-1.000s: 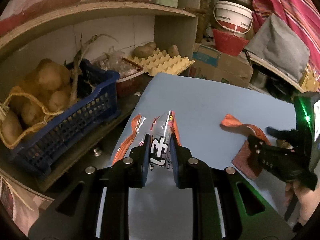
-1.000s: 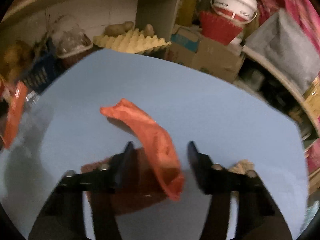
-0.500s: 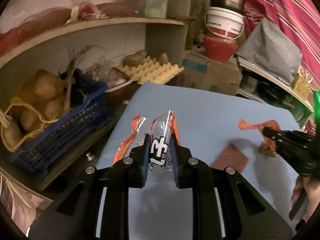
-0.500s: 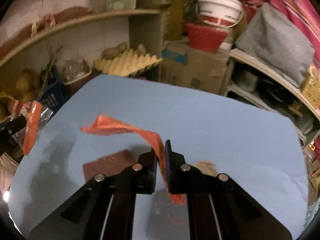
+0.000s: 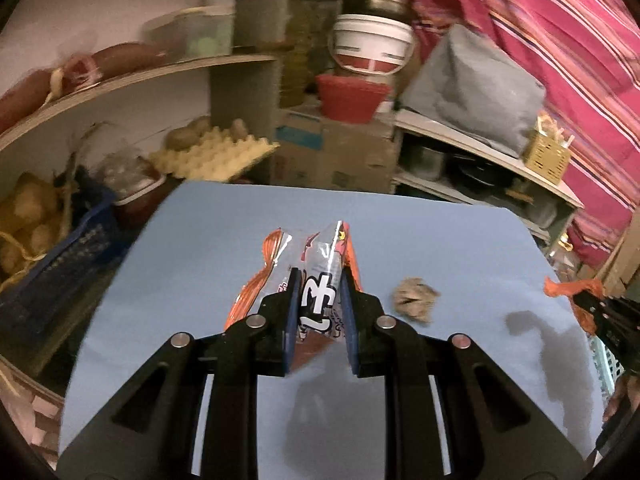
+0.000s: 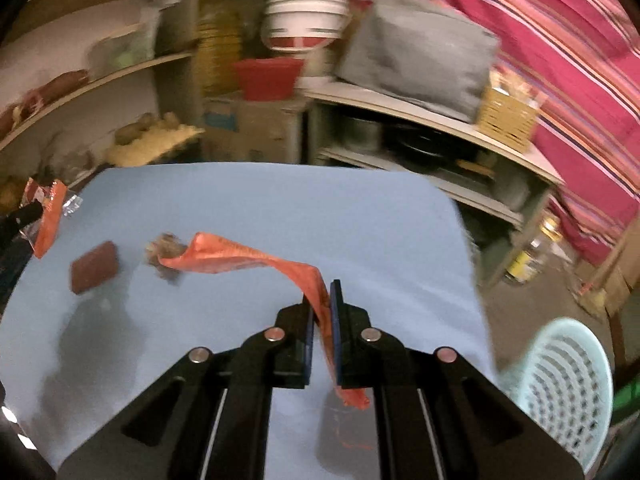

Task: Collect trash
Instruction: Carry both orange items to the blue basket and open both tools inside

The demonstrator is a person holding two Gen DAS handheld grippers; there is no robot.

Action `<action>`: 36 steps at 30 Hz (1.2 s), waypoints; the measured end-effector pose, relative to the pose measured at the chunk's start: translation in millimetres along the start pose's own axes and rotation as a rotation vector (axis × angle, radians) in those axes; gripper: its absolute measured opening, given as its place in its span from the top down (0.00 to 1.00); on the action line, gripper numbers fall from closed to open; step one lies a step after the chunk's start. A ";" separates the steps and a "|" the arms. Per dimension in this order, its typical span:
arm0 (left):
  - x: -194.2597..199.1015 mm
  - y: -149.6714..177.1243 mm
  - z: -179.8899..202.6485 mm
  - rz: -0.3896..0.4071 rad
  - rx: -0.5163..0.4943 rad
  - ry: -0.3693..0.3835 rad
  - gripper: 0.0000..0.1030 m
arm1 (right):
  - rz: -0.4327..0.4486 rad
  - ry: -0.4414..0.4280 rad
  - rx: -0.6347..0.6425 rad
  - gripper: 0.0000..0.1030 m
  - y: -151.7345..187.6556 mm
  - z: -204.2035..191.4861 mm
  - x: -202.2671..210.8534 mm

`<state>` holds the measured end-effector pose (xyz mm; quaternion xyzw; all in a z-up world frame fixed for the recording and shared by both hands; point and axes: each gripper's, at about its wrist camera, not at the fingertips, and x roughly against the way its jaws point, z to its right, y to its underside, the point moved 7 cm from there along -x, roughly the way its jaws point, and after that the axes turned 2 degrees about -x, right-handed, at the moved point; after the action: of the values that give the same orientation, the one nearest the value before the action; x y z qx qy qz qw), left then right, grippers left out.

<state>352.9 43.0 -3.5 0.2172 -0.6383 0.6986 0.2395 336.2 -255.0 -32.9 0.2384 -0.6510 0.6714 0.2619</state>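
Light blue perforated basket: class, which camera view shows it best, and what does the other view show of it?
The right wrist view shows it best: the light blue perforated basket stands low beside the blue table, its rim and holed wall plain. The left wrist view catches only a sliver of it at the right edge, behind the right gripper.

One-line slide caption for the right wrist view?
Right gripper shut on an orange wrapper above the blue table, basket at lower right.
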 end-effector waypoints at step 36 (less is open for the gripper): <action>35.6 76.0 415.8 -0.041 -0.334 0.455 0.82 | 0.022 0.153 -0.427 0.93 94.8 306.4 63.0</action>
<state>277.3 -374.3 -3.9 0.0255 -0.6697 0.6097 0.4232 219.8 -560.0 -50.4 0.1190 -0.7593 0.5370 0.3477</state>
